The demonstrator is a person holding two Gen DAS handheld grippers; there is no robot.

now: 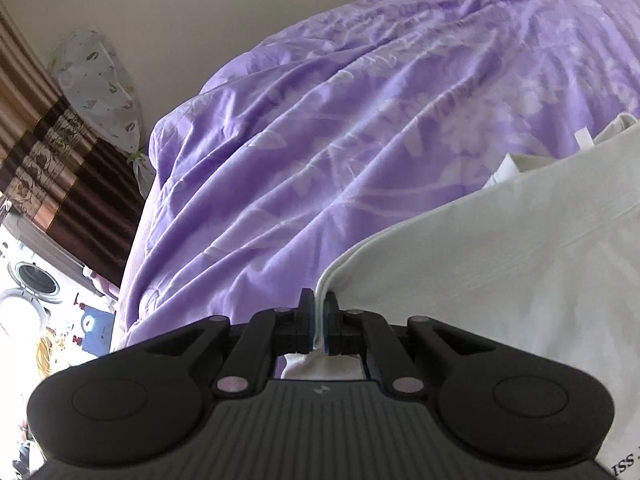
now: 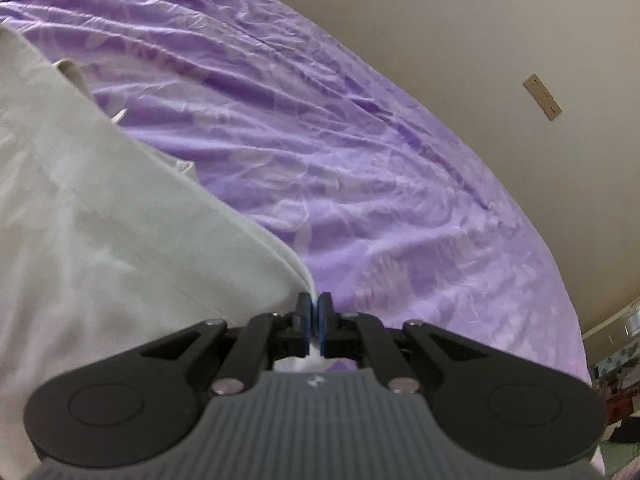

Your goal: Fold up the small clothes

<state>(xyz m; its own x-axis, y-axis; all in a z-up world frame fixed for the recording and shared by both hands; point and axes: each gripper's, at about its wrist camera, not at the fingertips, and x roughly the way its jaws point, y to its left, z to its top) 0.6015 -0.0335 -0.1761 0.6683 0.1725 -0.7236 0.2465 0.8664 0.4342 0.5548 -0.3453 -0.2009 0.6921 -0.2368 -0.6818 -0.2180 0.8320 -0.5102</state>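
A white garment [image 1: 500,248] hangs stretched over a bed with a purple floral cover [image 1: 340,140]. My left gripper [image 1: 319,312] is shut on the garment's left edge, a thin fold of white cloth pinched between the blue pads. In the right wrist view the same white garment [image 2: 100,216] fills the left side, and my right gripper [image 2: 315,312] is shut on its right edge. A white tag [image 1: 583,138] and folded layers show near the garment's far end. Black lettering [image 1: 624,472] sits on the cloth at the lower right.
The purple cover [image 2: 360,152] spreads wrinkled across the bed to a beige wall [image 2: 480,40] with a socket plate [image 2: 542,97]. Left of the bed hang brown curtains [image 1: 48,152], with a patterned bag [image 1: 100,80] and a washing machine [image 1: 36,280].
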